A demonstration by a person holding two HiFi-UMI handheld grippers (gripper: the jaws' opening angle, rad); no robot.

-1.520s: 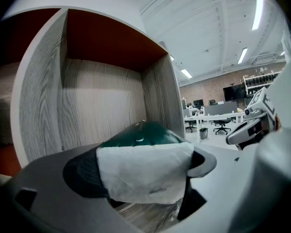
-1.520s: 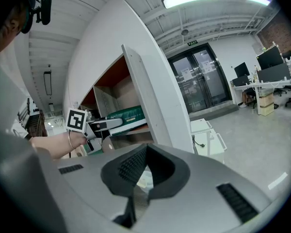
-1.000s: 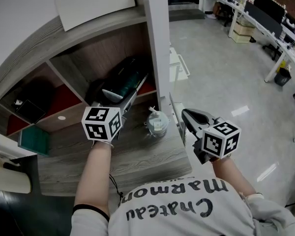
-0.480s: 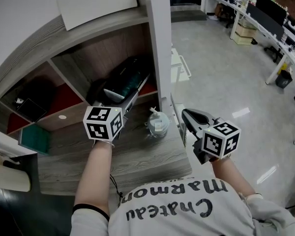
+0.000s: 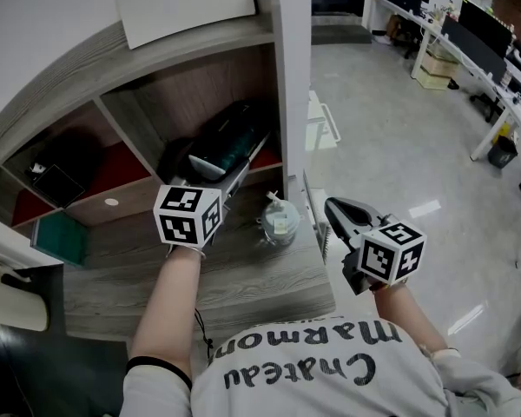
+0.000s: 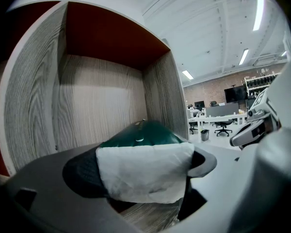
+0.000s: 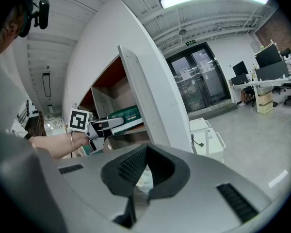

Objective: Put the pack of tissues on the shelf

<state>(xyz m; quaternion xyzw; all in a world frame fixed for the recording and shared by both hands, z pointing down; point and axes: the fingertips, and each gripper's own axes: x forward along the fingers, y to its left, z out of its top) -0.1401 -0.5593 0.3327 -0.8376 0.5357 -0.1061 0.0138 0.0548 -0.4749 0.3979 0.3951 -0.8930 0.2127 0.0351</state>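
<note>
The pack of tissues (image 6: 144, 171), dark green with a crumpled white end, is clamped in the left gripper's (image 5: 234, 170) jaws inside the right-hand compartment of the wood-grain shelf (image 6: 102, 106). Its far end is hidden. The right gripper (image 7: 145, 164), jaws pressed together on nothing, hangs near a lidded clear cup (image 5: 278, 219) on the ledge.

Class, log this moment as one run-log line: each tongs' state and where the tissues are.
left tongs: shut on pack of tissues | pack: inside shelf compartment | right tongs: shut, empty
</note>
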